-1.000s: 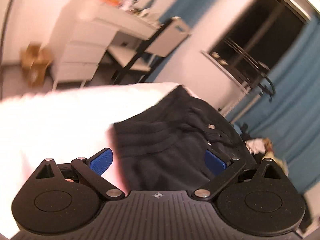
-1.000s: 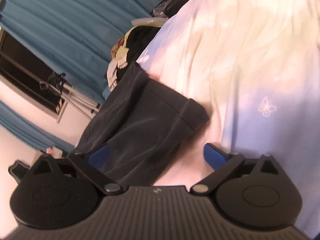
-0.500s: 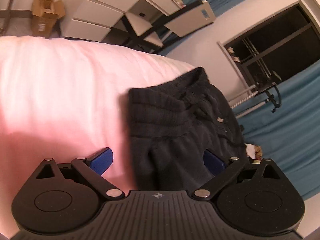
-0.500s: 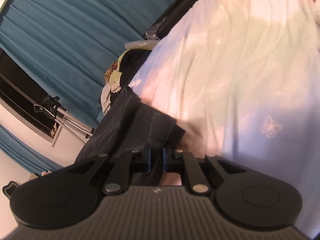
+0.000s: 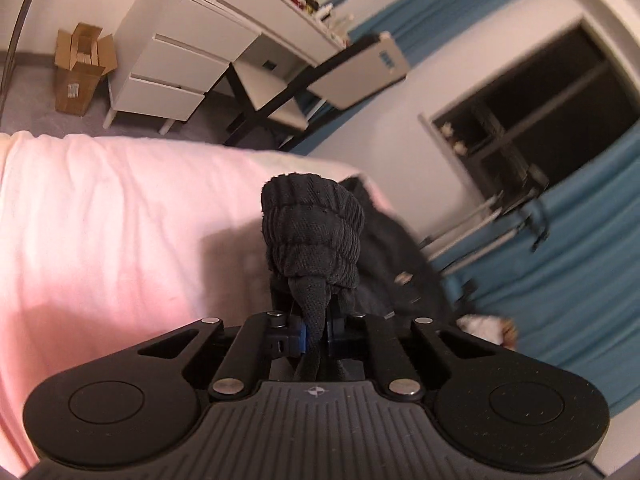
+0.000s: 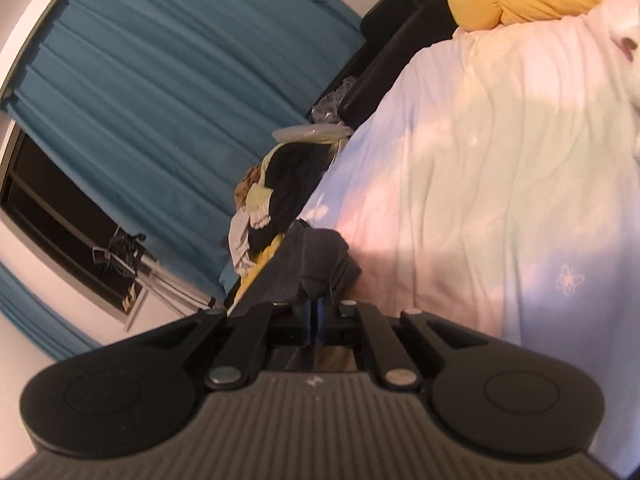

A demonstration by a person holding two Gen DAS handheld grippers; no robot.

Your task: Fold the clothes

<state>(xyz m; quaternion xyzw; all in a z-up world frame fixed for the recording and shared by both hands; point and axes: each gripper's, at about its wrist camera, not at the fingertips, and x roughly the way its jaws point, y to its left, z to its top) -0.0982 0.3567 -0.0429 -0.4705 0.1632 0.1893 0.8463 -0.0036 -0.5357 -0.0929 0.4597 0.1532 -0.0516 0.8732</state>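
Both my grippers are clamped on one dark charcoal knit garment with a ribbed waistband (image 5: 312, 224), which lies on the pale pink and mint bedcover (image 5: 104, 216) near the side of the bed that faces the teal curtains (image 6: 132, 92). My left gripper (image 5: 314, 330) has its blue pads pressed together on a bunched fold of the ribbed band, which stands up in a thick roll just beyond the fingertips. My right gripper (image 6: 314, 318) is shut just as tightly on a thinner dark edge of the same cloth (image 6: 316, 264), the rest trailing off to the left toward the heap of loose clothes (image 6: 260, 216) beside the bed.

I judge a fold is in hand, with two edges pinched and ready to travel. To do it well I would keep both grips firm, draw the two held points apart until the cloth between them is taut and flat, then carry them together at an even height so the edges meet squarely. The knit is thick and stretchy, so it will likely sag and bunch if one hand leads. How the rest of the garment lies, I cannot tell.
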